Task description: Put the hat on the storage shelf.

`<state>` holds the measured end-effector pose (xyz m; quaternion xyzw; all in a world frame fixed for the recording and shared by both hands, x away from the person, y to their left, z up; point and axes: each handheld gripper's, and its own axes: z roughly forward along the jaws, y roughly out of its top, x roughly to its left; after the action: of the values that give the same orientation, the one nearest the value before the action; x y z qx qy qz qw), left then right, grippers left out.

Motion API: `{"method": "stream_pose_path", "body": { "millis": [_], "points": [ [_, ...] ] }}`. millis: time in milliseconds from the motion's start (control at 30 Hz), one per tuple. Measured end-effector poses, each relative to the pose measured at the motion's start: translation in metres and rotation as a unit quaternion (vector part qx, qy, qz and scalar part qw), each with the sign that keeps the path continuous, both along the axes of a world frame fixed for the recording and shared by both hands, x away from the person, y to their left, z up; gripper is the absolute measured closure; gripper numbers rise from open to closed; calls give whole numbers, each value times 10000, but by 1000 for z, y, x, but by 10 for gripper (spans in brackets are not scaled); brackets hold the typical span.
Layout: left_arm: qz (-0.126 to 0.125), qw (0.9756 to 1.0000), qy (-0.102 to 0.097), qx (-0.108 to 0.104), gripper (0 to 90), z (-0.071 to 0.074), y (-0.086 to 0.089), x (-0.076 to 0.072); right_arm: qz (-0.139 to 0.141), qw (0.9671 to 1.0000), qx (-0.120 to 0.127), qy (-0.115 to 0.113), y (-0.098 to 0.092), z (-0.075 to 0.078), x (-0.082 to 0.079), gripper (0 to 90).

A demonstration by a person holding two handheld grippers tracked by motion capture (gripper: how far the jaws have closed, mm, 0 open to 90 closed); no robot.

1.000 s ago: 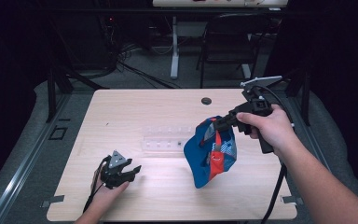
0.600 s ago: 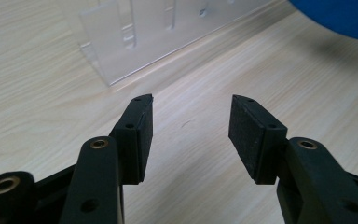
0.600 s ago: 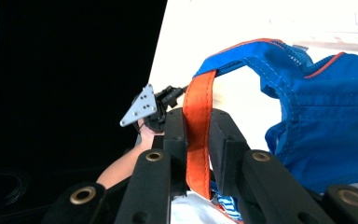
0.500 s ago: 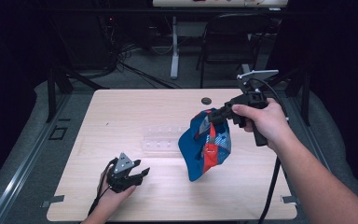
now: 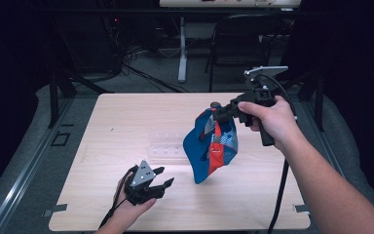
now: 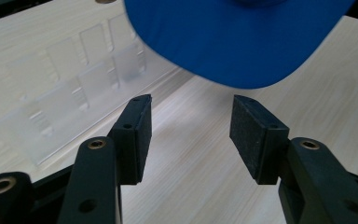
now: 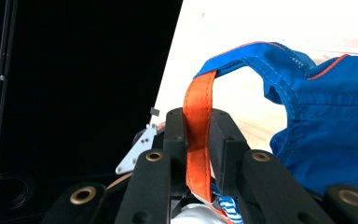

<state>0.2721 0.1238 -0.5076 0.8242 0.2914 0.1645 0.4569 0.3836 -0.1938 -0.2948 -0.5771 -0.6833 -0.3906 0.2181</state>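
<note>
The surface (image 5: 126, 122) is a pale wood-grain board with rounded corners. Above its middle hangs a blue cloth cap (image 5: 209, 151), soft and stitched, with an orange strip and a checked patch, its smooth curved brim lowest. The right gripper (image 5: 221, 114) has its black jaws clamped flat on the cap's orange strap (image 7: 198, 140), so the cap dangles clear of the board. A clear plastic tray (image 5: 168, 146) with shallow square pockets lies flat just left of the cap. The left gripper (image 5: 163, 178), matte black, holds its padded jaws wide apart with nothing between them, near the front edge.
</note>
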Motion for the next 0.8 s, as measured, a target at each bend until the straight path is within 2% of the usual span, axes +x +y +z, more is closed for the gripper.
{"method": "stream_pose_path", "body": {
  "millis": [33,200,333,400,467,500,633,800],
  "points": [
    [-49,10000,-34,-26,477,2,-3,-2,67,10000,-35,5,0,0,1,784],
    [-241,9996,-139,-50,458,10,-18,-7,56,10000,-13,-5,5,2,4,784],
    [-404,9991,-153,-58,458,14,-30,-9,51,10000,-24,-22,7,2,5,784],
    [-468,9987,-173,-41,458,15,-37,-10,60,10000,-17,-22,8,3,6,785],
    [-637,9977,-208,65,469,15,-46,-11,31,10000,19,-52,9,3,6,784],
    [-637,9977,-208,65,473,15,-46,-11,31,10000,19,-52,9,3,6,784],
    [-672,9970,-303,234,483,11,-64,-12,41,10000,38,-45,9,4,7,784],
    [-575,9971,-303,397,579,8,-75,-9,0,9999,83,-82,10,3,8,784]
  ]
}}
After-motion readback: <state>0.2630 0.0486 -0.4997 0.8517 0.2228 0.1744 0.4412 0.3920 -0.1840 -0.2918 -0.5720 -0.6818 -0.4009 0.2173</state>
